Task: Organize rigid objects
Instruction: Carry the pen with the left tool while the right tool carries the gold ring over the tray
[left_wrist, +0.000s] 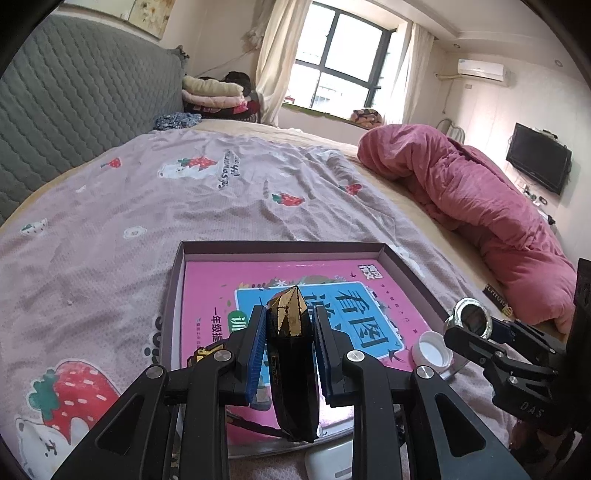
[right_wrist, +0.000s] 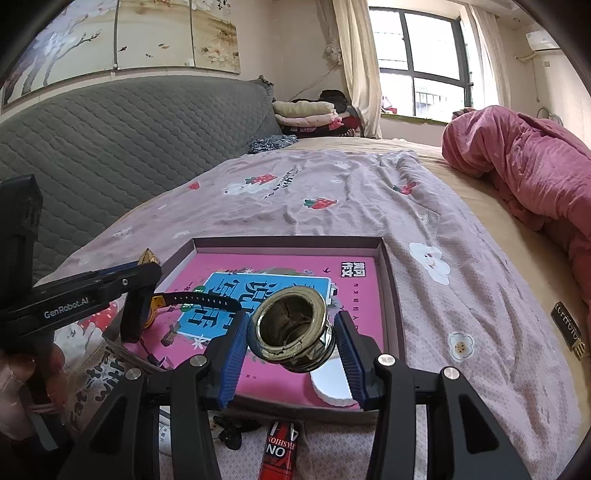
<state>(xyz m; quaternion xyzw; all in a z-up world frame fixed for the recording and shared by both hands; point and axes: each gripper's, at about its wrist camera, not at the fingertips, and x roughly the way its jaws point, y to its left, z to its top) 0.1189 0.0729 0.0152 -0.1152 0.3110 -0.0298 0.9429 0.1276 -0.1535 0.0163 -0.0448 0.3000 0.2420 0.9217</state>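
Left wrist view: the left gripper is clamped on a dark, faceted bottle with a gold pointed tip, both blue pads pressed against its sides. The bottle is held above the near part of a shallow box that lies on the bedsheet. A pink book with a blue panel fills the floor of the box. Near the right edge of the box a white cap rests on the book. Further right, the right gripper comes in from the side, grasping a small glass jar with a gold rim.

In the right wrist view, the right gripper holds that jar between its blue pads, open mouth toward the camera, above the near right part of the box. The white cap lies just under it on the book. The left gripper reaches in from the left, the gold tip of its bottle showing above it. A black strap arcs over the left side of the book. On the sheet nearer the camera lies a red and black packet. A rolled pink quilt lies far right on the bed.
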